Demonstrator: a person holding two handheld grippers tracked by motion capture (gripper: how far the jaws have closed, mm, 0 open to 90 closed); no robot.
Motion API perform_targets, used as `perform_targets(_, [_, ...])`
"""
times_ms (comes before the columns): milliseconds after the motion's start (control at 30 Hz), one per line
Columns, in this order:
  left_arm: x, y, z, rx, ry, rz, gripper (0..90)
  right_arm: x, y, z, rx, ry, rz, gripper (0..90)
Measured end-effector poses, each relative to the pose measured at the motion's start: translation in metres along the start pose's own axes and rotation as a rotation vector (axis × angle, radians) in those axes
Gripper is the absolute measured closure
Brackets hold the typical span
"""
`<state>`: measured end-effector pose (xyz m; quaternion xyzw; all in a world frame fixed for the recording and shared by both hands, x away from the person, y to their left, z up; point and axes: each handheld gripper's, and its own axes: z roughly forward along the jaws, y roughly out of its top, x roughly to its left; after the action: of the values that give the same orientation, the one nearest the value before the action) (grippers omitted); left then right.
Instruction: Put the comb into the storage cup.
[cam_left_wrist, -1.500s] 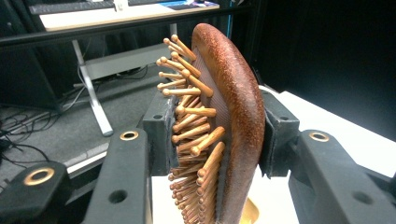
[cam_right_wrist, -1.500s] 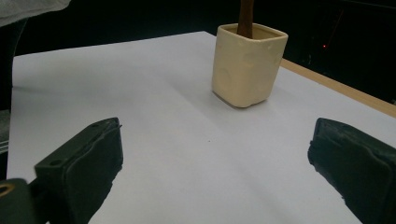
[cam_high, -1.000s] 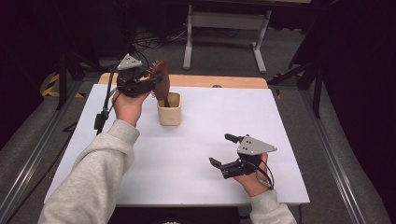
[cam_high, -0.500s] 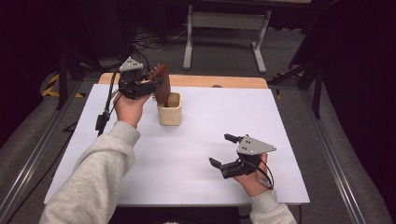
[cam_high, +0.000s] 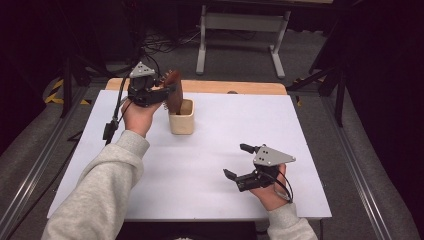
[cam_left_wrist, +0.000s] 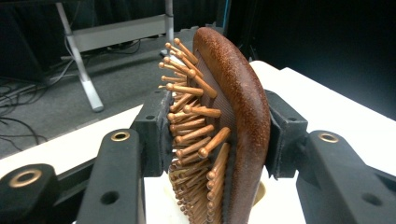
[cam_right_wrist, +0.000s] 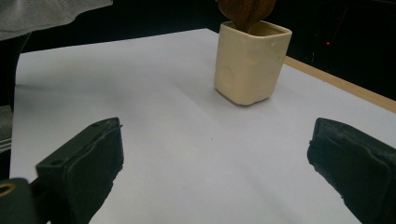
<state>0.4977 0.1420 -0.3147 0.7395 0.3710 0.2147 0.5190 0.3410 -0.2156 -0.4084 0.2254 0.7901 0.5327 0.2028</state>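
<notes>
Jaws first: the left gripper (cam_high: 167, 94) has its jaws clamped on a brown wooden hairbrush (cam_left_wrist: 229, 135), one pad on the bristle side and one on the smooth back, while the right gripper (cam_high: 238, 162) rests near the front of the white tabletop (cam_high: 320, 150) with its jaws spread wide and nothing between them. We see the brush standing upright, its lower end down inside the cream square cup (cam_high: 182, 117) near the far edge, its head well above the rim. Our read is that the brush is going into or coming out of that cup; we cannot tell which. Either way, we want it kept vertical and centred, since a sideways nudge could tip so light a cup.
</notes>
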Motion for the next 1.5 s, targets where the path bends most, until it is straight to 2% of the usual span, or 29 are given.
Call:
perform_targets(233, [-0.004, 0.0, -0.001, -0.001, 0.013, 0.03, 49.1, 0.001, 0.0, 0.0, 0.0, 0.005, 0.001, 3.7])
perform_targets(367, [-0.004, 0.0, -0.002, -0.012, 0.023, 0.041, 44.4, 0.0, 0.0, 0.0, -0.001, 0.004, 0.002, 3.7])
perform_targets(467, [-0.002, 0.002, -0.004, -0.041, 0.015, 0.018, 35.4, 0.0, 0.0, 0.0, -0.002, 0.005, 0.003, 3.7])
perform_targets(533, [-0.001, 0.002, -0.005, -0.05, 0.011, 0.009, 23.4, 0.0, 0.0, 0.0, -0.003, 0.005, 0.004, 3.7])
perform_targets(700, [0.005, 0.004, -0.011, -0.057, 0.065, 0.013, 5.3, 0.0, 0.001, 0.0, -0.004, 0.003, 0.004, 3.7])
perform_targets(767, [0.008, 0.004, -0.016, -0.07, 0.059, 0.008, 3.7, 0.0, 0.001, 0.0, -0.003, 0.003, 0.004, 3.7])
perform_targets(867, [0.01, 0.007, -0.027, -0.106, 0.069, 0.021, 2.6, 0.0, 0.001, 0.0, -0.004, 0.002, 0.004, 3.7])
perform_targets(1067, [0.009, 0.011, -0.046, -0.149, 0.055, 0.054, 2.0, -0.001, 0.001, -0.001, -0.005, 0.001, 0.004, 3.6])
perform_targets(1200, [0.006, 0.013, -0.058, -0.163, 0.026, 0.072, 0.8, -0.002, 0.003, -0.002, -0.008, 0.0, 0.005, 3.4])
perform_targets(1367, [-0.004, 0.014, -0.074, -0.158, -0.046, 0.121, 0.3, -0.003, 0.005, -0.005, -0.016, -0.007, 0.002, 3.0])
perform_targets(1500, [-0.01, 0.01, -0.088, -0.157, -0.086, 0.136, 0.3, -0.005, 0.005, -0.007, -0.019, -0.01, -0.001, 2.8])
